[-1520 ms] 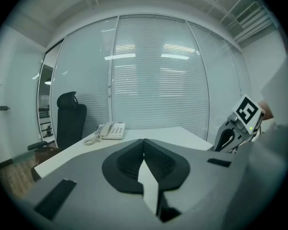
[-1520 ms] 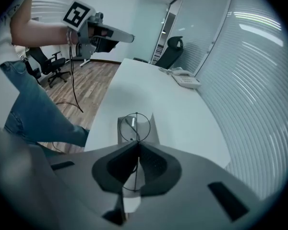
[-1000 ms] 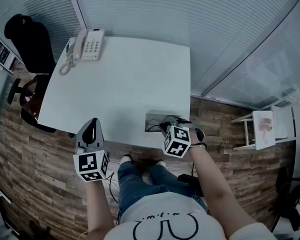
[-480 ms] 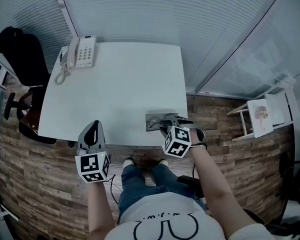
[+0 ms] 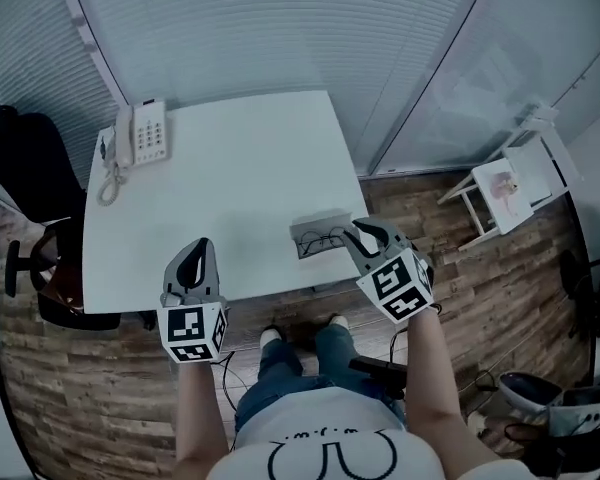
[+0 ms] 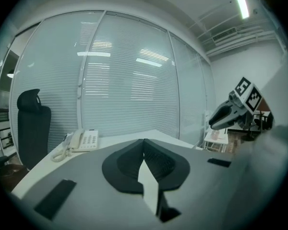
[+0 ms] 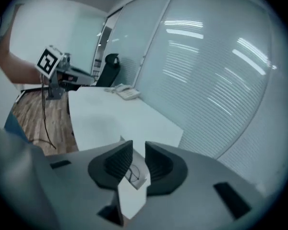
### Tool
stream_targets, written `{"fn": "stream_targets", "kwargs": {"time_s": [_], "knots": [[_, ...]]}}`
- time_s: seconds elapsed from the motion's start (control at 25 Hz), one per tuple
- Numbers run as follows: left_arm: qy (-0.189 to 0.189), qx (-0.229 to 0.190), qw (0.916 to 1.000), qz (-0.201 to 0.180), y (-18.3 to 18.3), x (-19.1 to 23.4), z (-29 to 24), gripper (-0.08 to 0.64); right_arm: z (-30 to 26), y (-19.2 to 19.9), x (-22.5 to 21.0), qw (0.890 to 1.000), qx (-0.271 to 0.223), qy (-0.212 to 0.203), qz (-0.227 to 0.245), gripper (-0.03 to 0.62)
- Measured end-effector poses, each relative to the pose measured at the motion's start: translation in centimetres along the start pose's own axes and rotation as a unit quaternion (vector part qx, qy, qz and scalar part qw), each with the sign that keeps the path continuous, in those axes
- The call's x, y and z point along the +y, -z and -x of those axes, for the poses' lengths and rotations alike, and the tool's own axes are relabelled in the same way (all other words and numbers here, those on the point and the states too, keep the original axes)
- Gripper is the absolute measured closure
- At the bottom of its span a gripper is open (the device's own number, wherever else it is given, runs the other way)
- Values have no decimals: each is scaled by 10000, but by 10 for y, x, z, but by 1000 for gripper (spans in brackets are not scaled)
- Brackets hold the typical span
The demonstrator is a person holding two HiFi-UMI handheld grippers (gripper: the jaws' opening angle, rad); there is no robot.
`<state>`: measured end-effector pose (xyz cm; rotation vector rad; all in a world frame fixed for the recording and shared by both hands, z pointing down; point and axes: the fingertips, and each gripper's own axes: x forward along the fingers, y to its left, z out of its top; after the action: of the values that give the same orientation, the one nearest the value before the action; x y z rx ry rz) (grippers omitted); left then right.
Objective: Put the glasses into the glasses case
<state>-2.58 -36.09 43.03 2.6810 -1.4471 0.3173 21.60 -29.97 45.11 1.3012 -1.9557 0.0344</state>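
- The grey, shallow, rectangular glasses case (image 5: 302,230) lay open on the white rectangular table (image 5: 230,168), close to the front edge and towards its right corner.
- The dark, thin-framed glasses (image 5: 323,238) lay inside the case, lenses side by side along its length.
- The long axis of the case ran roughly parallel to the front edge of the table, left to right in the head view.
- The right gripper (image 5: 362,231) hung just beside the right end of the case and above it, pointing down at a slant. Its jaws stood apart with nothing between the pads. They had just spread from near shut, then narrowed slightly. The right gripper view showed the glasses (image 7: 132,173) through the gap, lower down on the table.
- The left gripper (image 5: 197,253) hovered at the front edge, well apart from the case on its left. Its jaws were pressed together and empty (image 6: 143,145).
- Judgement: placement appeared complete. Any closing move would fall to the right gripper, the nearer one, working leftwards across the short side of the case.
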Motion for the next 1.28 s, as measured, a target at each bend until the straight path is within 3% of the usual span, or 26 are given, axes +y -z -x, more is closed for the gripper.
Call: {"fn": "stream_targets", "kwargs": {"time_s": [0.12,0.2,0.6,1.04,1.28], "knots": [[255,-143,9996,-65,-12,-1,-4,543,33,-22,-7,9942,-670,450,-708,573],[371,-268,9989,-100,-23,-3,-6,543,53,-36,-9,9872,-1065,616,-1013,578],[626,-886,9939,-171,-73,-36,8,543,128,-69,-22,9572,-2156,1393,-1338,581],[911,-1505,9825,-607,-139,-91,38,543,214,-69,-46,9262,-2479,2342,-1606,581],[958,-1705,9777,-767,-159,-103,50,543,237,-55,-48,9177,-2490,2628,-1635,581]]}}
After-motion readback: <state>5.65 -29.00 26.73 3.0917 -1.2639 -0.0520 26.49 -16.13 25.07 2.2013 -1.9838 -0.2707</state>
